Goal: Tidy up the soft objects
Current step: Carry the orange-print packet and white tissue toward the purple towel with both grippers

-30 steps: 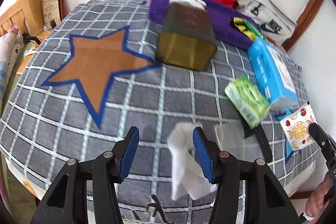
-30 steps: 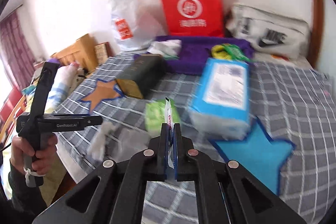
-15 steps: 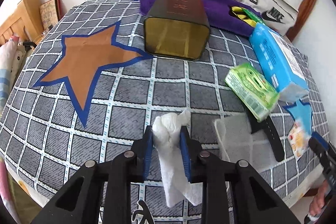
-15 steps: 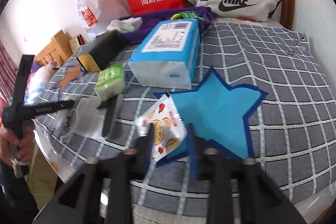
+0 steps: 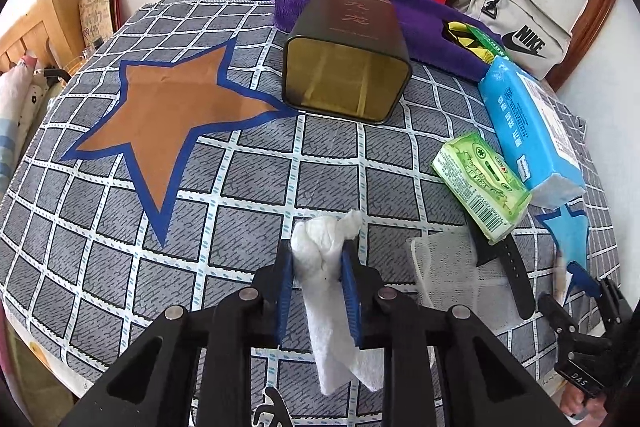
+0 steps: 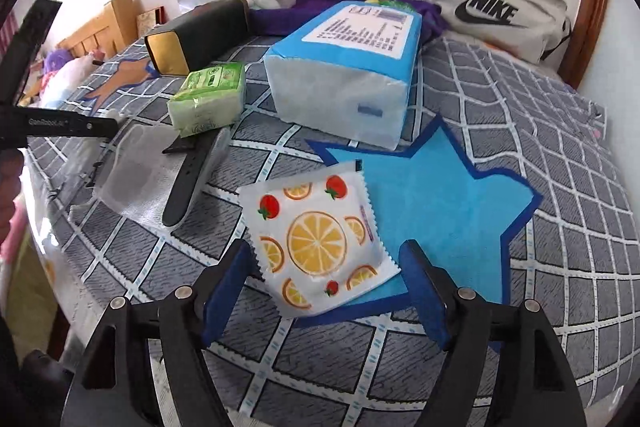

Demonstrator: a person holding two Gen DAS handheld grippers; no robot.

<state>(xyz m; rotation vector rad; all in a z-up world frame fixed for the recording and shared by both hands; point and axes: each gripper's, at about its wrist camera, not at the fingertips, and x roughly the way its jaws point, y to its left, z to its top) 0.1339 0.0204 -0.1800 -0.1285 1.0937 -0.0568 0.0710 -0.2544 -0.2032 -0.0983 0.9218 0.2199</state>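
Observation:
My left gripper (image 5: 318, 261) is shut on a crumpled white tissue (image 5: 340, 343), held just above the grey checked cloth (image 5: 256, 183); the tissue's tail hangs below the pads. A fruit-print packet (image 6: 316, 235) lies flat, partly on the blue star patch (image 6: 440, 195). My right gripper (image 6: 328, 267) stands around the packet's near end. Its jaws are opening and the pads are clear of the packet. A brown star patch (image 5: 168, 111) lies at the left.
A dark open box (image 5: 348, 59), a blue tissue pack (image 6: 352, 59), a green tissue pack (image 6: 210, 95), a black strap (image 6: 192, 179) and a clear mesh pouch (image 6: 136, 179) lie on the cloth. A purple towel (image 5: 432, 27) and bags line the back wall.
The left gripper closed on the tissue. The right gripper came down, opened and let go of the fruit-print packet, which now lies on the blue star's edge.

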